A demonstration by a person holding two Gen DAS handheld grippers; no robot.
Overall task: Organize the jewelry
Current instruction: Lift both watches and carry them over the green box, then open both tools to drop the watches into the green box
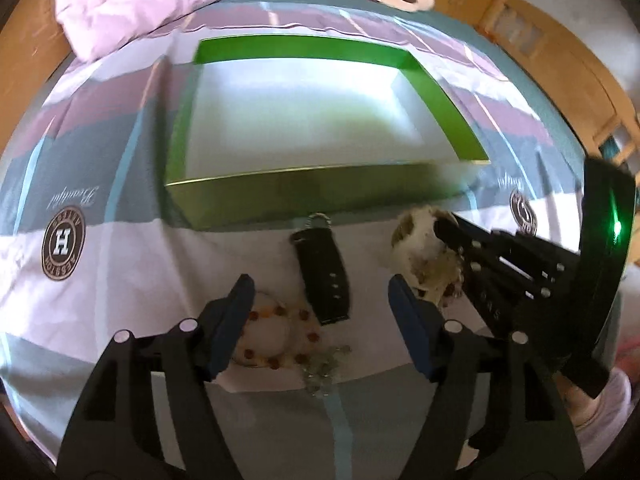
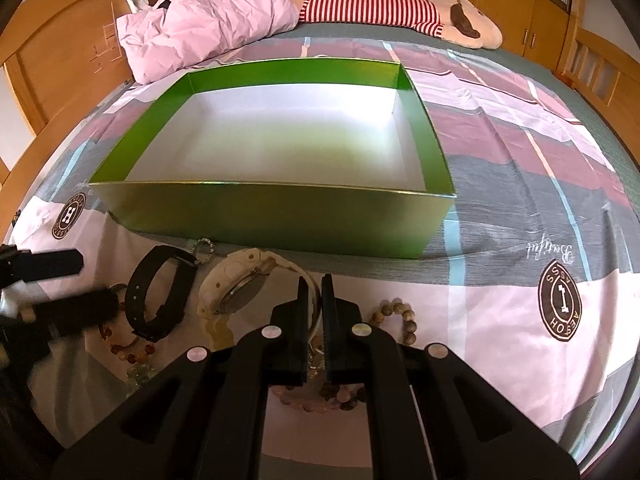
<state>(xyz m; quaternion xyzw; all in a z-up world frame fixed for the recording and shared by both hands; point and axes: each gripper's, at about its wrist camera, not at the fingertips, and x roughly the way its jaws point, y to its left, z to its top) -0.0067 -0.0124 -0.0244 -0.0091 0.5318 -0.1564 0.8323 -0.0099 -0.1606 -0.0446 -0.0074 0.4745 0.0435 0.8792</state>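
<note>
Sorting jewelry on bed | left tongs (image 1: 320,312) released above black strap (image 1: 322,272) | right tongs (image 2: 314,308) clenched on white watch's band (image 2: 316,300) | green box (image 2: 280,220) empty, just behind to receive pieces

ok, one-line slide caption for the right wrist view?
Right gripper shut on cream watch strap, before empty green box.

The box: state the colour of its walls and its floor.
Green walls, white floor on the box; clearest in the right wrist view.

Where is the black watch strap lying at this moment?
The black watch strap lies on the bedsheet just in front of the green box. In the right wrist view it sits lower left, immediately left of the cream watch.
</note>
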